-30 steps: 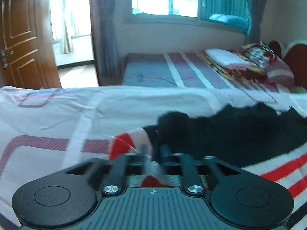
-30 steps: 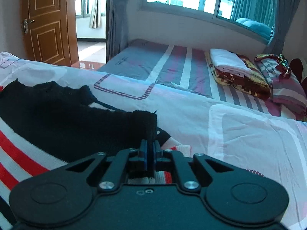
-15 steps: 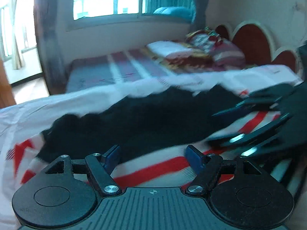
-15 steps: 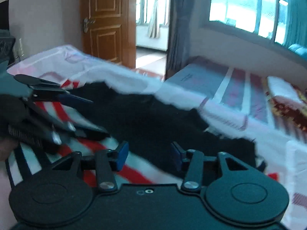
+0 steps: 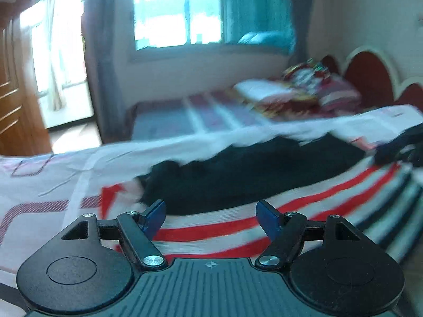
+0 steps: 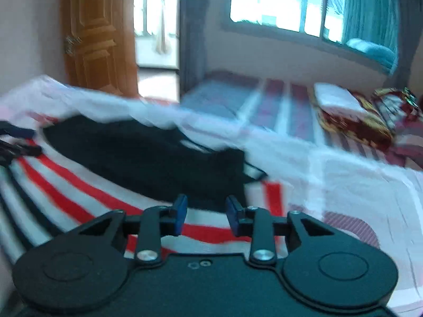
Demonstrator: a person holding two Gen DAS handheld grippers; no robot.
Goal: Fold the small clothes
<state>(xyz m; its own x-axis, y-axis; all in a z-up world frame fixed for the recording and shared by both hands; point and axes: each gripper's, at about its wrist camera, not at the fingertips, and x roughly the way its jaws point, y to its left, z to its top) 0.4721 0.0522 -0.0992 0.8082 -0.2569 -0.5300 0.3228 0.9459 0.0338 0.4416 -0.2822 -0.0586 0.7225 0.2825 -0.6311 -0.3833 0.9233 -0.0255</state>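
Bedroom setup: a bed with a white patterned bedsheet (image 5: pixel 66 174), and a second bed (image 6: pixel 264 97) across the gap under the window (image 6: pixel 277 0), door (image 6: pixel 97 34) off to one side. A striped sweater (image 5: pixel 238 227) with a black top lies flat mid-bed, bare sheet past its edges. The left gripper (image 5: pixel 210 218) is spread wide with nothing in it; the right gripper (image 6: pixel 205 212) is closing on nothing.

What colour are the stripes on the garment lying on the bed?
Red, white and black stripes below a solid black upper part on the garment; clearest in the left wrist view.
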